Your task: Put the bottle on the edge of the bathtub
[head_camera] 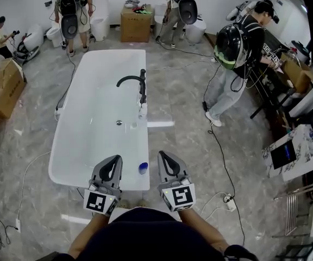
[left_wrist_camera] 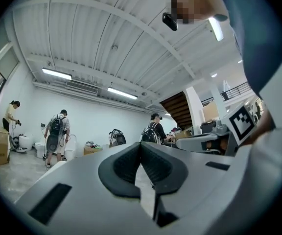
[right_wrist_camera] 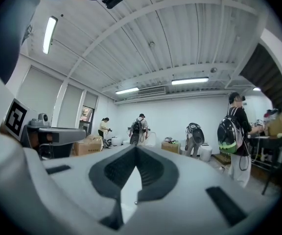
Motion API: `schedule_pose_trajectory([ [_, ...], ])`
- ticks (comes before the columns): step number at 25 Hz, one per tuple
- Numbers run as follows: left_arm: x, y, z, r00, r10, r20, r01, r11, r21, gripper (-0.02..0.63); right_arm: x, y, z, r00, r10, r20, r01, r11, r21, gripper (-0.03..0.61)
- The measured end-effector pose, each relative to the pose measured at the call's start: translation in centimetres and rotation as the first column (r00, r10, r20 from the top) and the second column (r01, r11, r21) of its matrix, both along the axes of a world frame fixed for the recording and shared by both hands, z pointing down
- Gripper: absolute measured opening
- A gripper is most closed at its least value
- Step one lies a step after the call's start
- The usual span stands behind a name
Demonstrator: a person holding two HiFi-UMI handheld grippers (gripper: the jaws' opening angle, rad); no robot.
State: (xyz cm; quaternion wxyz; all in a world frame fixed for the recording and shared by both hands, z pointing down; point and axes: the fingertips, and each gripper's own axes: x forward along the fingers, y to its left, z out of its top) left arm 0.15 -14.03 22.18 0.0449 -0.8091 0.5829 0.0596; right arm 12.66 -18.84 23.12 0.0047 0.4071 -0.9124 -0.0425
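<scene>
Bottle (head_camera: 143, 168) stands on the near rim of the white bathtub (head_camera: 58, 162), between the two grippers and touching neither. Seen from above it is small and roundish, with a blue top and a pale body (too small to make out a label or its shape below the cap). Left gripper (head_camera: 114, 159) is just left of it, right gripper (head_camera: 164, 155) just right, both pointing away from the person over the tub's near end. Left gripper (left_wrist_camera: 141, 144) jaws are pressed together with nothing between them. Right gripper (right_wrist_camera: 135, 147) jaw tips also meet, nothing held. A black faucet (head_camera: 137, 83) is mounted on the tub's right side, well apart from the bottle.
</scene>
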Motion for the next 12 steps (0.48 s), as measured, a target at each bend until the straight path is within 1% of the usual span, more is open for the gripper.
schedule_pose_trajectory([
  [3,0.5,0.3,-1.2,0.999,-0.041,0.017,0.040,0.999,0.019,0.003,1.0,-0.2,-1.3,1.000,-0.007,0.009,0.007,1.000,0.024,0.000],
  [6,0.5,0.8,-2.4,0.994,-0.100,0.044,0.099,0.994,0.039,0.003,1.9,-0.2,-2.6,1.000,-0.005,0.002,0.005,0.999,0.033,0.000],
  [8,0.6,0.9,-3.1,0.989,-0.135,0.059,0.132,0.990,0.044,0.003,2.6,-0.4,-3.5,1.000,-0.001,0.022,-0.001,0.998,0.063,0.000],
  [10,1.0,1.2,-3.9,0.986,-0.148,0.082,0.144,0.988,0.062,0.003,3.3,-0.3,-4.3,0.999,0.005,0.032,-0.007,0.997,0.077,0.000],
  [12,1.6,1.6,-4.7,0.981,-0.149,0.128,0.137,0.986,0.095,0.003,4.0,0.0,-5.1,0.999,0.006,0.049,-0.010,0.996,0.091,0.000],
])
